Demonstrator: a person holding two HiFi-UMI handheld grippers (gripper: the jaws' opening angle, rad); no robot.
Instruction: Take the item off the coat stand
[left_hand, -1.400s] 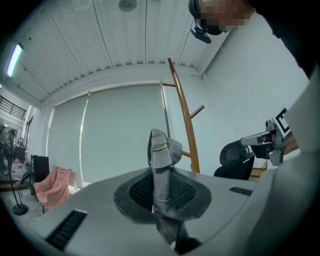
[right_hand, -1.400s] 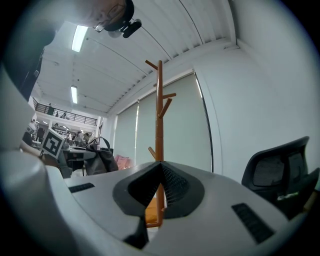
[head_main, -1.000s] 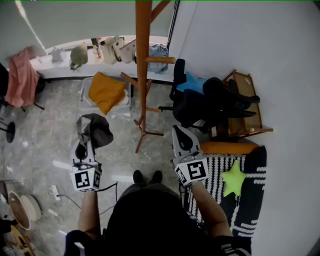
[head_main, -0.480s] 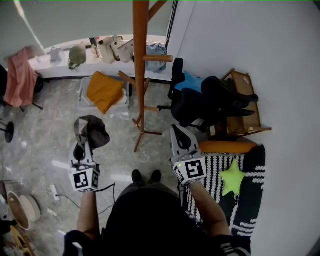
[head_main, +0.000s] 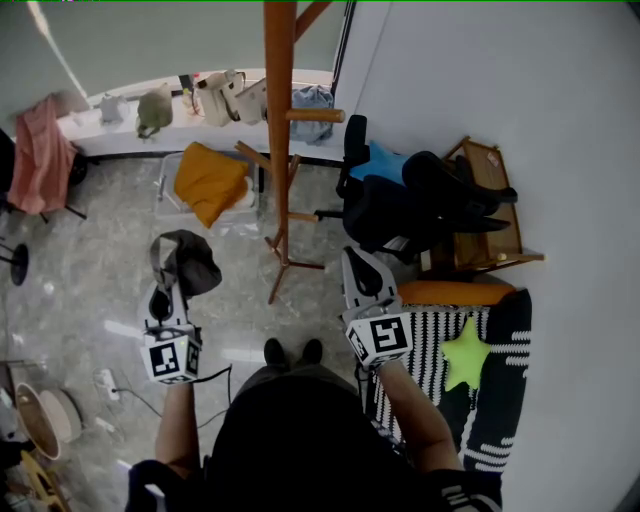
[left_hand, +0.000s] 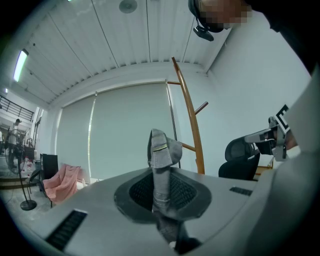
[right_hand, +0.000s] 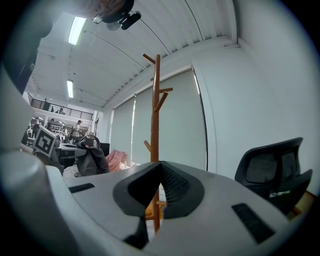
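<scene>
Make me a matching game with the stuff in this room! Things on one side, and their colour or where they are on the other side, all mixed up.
Things:
1. grey item
2. coat stand
3. star cushion
4. office chair

Match with:
A. green
B. pinched by its strap in the left gripper
C. brown wood
D. black

Pairs: 1-B, 2-C, 3-A, 4-D

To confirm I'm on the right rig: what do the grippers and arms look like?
Both the left gripper and right gripper have pale grey shells, black ribbed pads and a cube with black-and-white square markers. A black cable trails from the left one. The person wears a dark short-sleeved top.
</scene>
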